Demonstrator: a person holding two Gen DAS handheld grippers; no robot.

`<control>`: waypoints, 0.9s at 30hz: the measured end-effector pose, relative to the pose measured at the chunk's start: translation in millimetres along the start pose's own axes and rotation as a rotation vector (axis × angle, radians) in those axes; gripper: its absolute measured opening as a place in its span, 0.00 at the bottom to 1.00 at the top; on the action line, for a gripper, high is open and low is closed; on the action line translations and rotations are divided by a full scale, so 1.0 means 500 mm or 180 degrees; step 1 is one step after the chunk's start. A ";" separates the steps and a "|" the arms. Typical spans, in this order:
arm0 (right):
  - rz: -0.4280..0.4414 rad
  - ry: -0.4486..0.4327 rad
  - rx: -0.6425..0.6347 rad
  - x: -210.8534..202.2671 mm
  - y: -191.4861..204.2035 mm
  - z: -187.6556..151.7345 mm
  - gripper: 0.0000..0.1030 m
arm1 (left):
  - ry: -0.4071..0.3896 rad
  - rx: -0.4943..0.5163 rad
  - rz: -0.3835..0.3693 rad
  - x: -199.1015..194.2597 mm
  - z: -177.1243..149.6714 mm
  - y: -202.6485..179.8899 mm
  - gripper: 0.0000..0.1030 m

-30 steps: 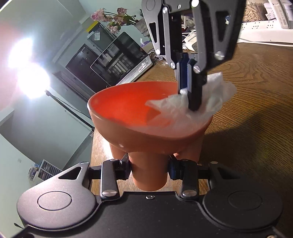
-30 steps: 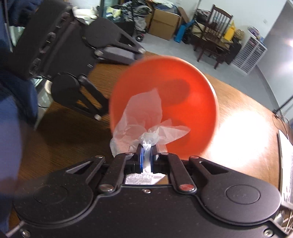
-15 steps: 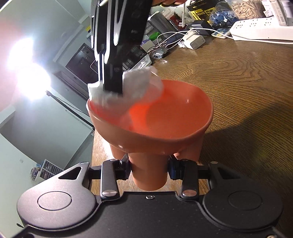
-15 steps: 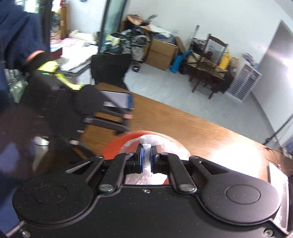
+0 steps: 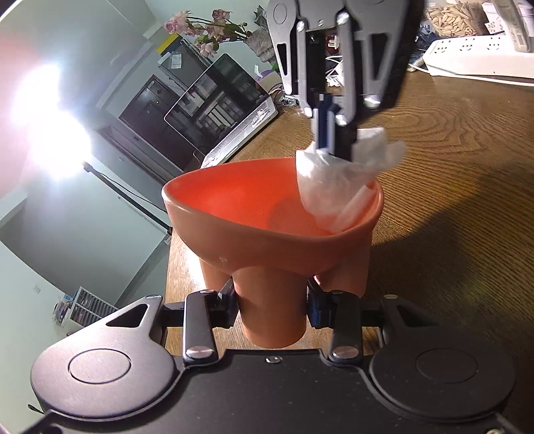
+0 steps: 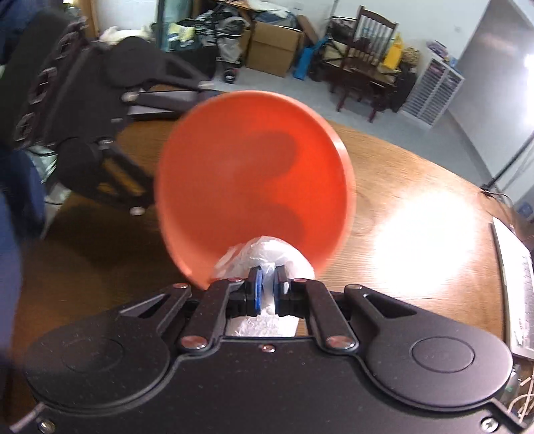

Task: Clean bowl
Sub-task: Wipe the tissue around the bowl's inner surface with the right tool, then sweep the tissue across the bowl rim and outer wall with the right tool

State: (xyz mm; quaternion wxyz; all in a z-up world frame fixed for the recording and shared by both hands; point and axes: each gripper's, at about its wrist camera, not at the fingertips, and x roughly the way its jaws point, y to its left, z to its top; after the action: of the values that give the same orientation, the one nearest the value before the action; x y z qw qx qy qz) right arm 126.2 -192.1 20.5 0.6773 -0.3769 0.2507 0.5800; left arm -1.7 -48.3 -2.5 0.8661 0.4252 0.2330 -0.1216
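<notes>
An orange bowl on stubby round legs is held tilted above the wooden table. My left gripper is shut on the bowl's nearest leg. From above, my right gripper comes down shut on a crumpled white tissue. The tissue rests against the inside of the bowl at its right rim. In the right wrist view the bowl faces the camera, and the tissue sits at its lower rim between the right gripper's blue pads. The left gripper shows at the left, its fingertips hidden behind the bowl.
A laptop lies at the table's far left edge beside a vase of pink flowers. A white power strip and cables lie at the back right. Beyond the table are chairs, cardboard boxes and a drawer unit.
The right gripper swept the tissue from the bowl's right side to its left rim, then back to the right rim. The left gripper and the bowl stayed in place.
</notes>
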 end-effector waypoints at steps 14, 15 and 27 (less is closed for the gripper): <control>-0.0008 -0.0788 -0.0469 -0.093 0.048 0.075 0.07 | 0.0024 0.0082 -0.0010 0.001 0.000 -0.012 0.37; -0.0053 -0.0829 -0.0455 -0.100 0.035 0.080 0.07 | 0.0019 0.0094 -0.0006 0.001 0.000 -0.014 0.37; -0.0483 -0.0391 -0.0004 -0.067 -0.080 0.032 0.07 | 0.0016 0.0086 0.0007 -0.003 0.000 -0.015 0.37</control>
State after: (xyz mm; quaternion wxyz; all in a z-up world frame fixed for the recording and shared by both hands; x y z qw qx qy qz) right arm 156.9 -200.8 64.6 0.7332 -0.3588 0.1791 0.5492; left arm -6.0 -52.7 -6.9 0.8598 0.4374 0.2331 -0.1227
